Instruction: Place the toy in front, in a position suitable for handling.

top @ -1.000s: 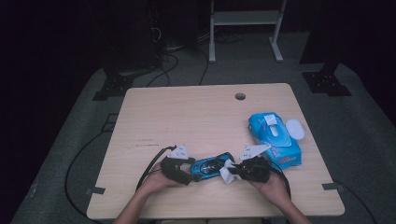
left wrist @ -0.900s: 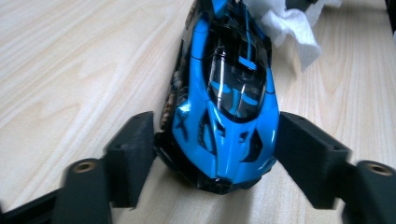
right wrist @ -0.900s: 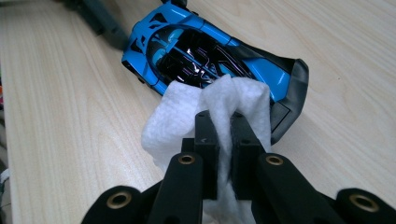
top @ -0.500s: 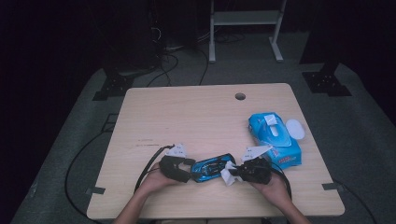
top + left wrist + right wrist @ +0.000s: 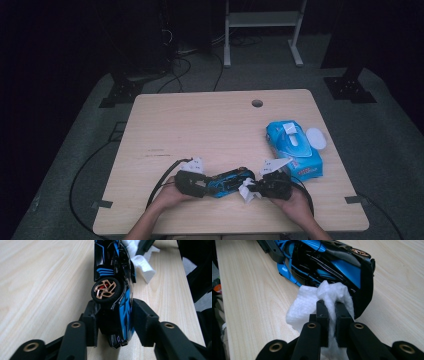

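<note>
Left gripper (image 5: 113, 322) jaws, just closing, now clamped on one end of blue toy car (image 5: 227, 181) near worktop (image 5: 210, 130) front edge; right gripper (image 5: 331, 312) jaws pinched shut on white wipe (image 5: 312, 303) against car's other end. Could twist or slip under wiping pressure, given narrow end-on grip. Compared with earlier: car gripped, not loosely straddled.

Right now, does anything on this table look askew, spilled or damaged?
Nothing looks spilled or broken. The one oddity: the blue toy car is tipped on its side, a wheel facing the left claw's camera, with the left claw around its end. The right claw pinches a white wipe against it. The wipe pack lies open.
</note>
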`<move>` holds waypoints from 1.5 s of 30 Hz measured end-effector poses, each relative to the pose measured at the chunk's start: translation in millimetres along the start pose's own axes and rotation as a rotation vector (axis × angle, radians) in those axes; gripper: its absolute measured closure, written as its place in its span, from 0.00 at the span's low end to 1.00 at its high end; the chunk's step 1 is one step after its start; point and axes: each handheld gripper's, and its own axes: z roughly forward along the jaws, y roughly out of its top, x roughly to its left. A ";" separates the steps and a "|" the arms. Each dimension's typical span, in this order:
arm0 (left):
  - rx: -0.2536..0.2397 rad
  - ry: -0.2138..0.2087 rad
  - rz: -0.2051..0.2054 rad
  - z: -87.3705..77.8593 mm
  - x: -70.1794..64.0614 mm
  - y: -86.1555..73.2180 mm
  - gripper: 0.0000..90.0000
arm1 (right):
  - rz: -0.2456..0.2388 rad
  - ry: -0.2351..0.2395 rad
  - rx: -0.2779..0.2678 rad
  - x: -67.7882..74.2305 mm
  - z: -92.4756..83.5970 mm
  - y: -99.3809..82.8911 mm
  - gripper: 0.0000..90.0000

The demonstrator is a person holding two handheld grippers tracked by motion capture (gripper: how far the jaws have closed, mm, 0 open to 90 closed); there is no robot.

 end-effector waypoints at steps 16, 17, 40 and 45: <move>-0.024 0.153 0.156 -4.3 -5.5 0.7 0.76 | -0.076 0.038 -0.143 23.9 9.4 68.3 0.92; -0.026 0.153 0.155 -4.4 -5.1 0.5 0.76 | -0.084 0.039 -0.130 25.1 14.1 72.9 0.92; -0.036 0.131 0.118 -9.1 1.1 -5.0 0.76 | -0.073 -0.061 -0.101 15.3 27.0 81.6 0.92; -0.026 0.126 0.125 -6.0 -0.4 -3.8 0.76 | -0.057 0.017 -0.133 25.6 33.7 84.0 0.92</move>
